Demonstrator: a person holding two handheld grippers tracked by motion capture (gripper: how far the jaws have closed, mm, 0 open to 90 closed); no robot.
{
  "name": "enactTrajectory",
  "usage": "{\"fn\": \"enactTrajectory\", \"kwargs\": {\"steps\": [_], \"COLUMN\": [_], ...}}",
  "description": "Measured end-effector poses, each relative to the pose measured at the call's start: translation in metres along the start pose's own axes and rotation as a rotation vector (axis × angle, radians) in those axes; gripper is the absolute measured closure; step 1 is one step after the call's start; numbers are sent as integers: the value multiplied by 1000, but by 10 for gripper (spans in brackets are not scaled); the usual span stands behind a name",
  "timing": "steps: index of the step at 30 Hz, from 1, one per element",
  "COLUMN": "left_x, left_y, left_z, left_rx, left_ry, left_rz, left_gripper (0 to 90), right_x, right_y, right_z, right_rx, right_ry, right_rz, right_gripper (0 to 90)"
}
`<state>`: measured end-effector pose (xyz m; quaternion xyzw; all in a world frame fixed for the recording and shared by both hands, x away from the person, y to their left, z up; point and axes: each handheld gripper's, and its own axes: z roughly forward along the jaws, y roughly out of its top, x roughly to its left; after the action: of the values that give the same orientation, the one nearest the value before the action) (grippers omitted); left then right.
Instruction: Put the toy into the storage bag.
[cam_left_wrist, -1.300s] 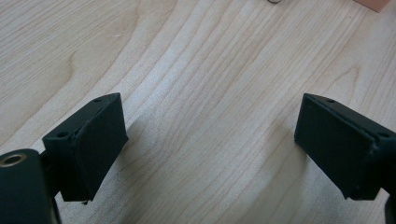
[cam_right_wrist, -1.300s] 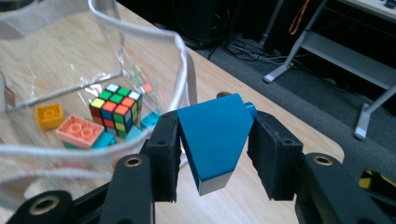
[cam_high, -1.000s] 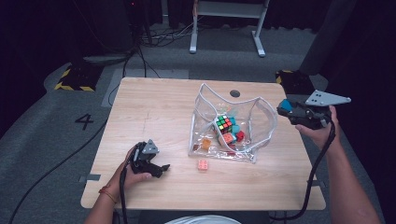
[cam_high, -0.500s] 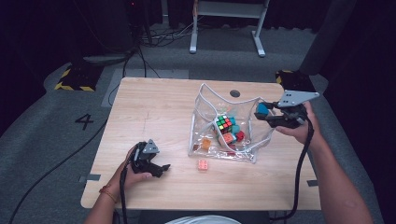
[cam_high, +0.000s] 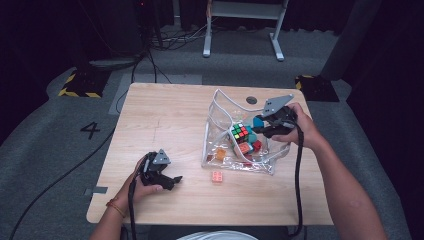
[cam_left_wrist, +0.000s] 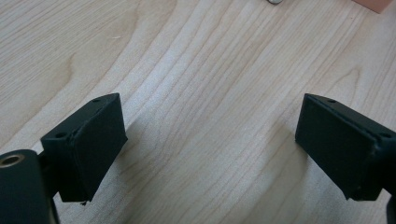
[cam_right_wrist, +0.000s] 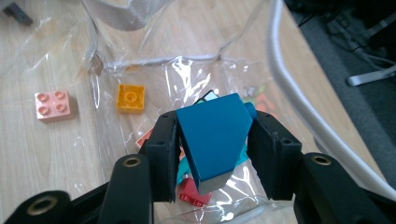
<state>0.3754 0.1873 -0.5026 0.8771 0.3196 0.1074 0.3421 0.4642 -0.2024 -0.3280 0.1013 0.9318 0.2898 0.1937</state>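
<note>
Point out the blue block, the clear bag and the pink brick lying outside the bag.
blue block (cam_right_wrist: 215, 140): right gripper view, on its broad blue face between the tongs.
clear bag (cam_high: 216, 116): high view, on its upright left wall.
pink brick (cam_right_wrist: 52, 105): right gripper view, on its studded top.

Black grippers (cam_high: 172, 179) with grey triangular plates, brass screws, black cables.
</note>
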Motion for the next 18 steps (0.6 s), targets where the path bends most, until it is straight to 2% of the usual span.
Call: {"fn": "enactTrajectory", "kwargs": {"steps": [2, 7, 11, 18], "left_x": [0, 0, 0, 0], "left_y": [0, 0, 0, 0], "left_z": [0, 0, 0, 0], "left_rx": [0, -1, 0, -1], "left_ry": [-1, -1, -1, -1], "left_rz": [0, 0, -1, 1], "left_gripper": [87, 86, 86, 86], "right_x": [-1, -3, -6, -9], "right_y": [6, 14, 17, 15], "right_z": [5, 21, 31, 42], "right_rx": [41, 108, 133, 214], "right_ry": [-4, 12, 21, 17], "right_rz": [-22, -28, -32, -32], "right_gripper": [555, 555, 554, 554]}}
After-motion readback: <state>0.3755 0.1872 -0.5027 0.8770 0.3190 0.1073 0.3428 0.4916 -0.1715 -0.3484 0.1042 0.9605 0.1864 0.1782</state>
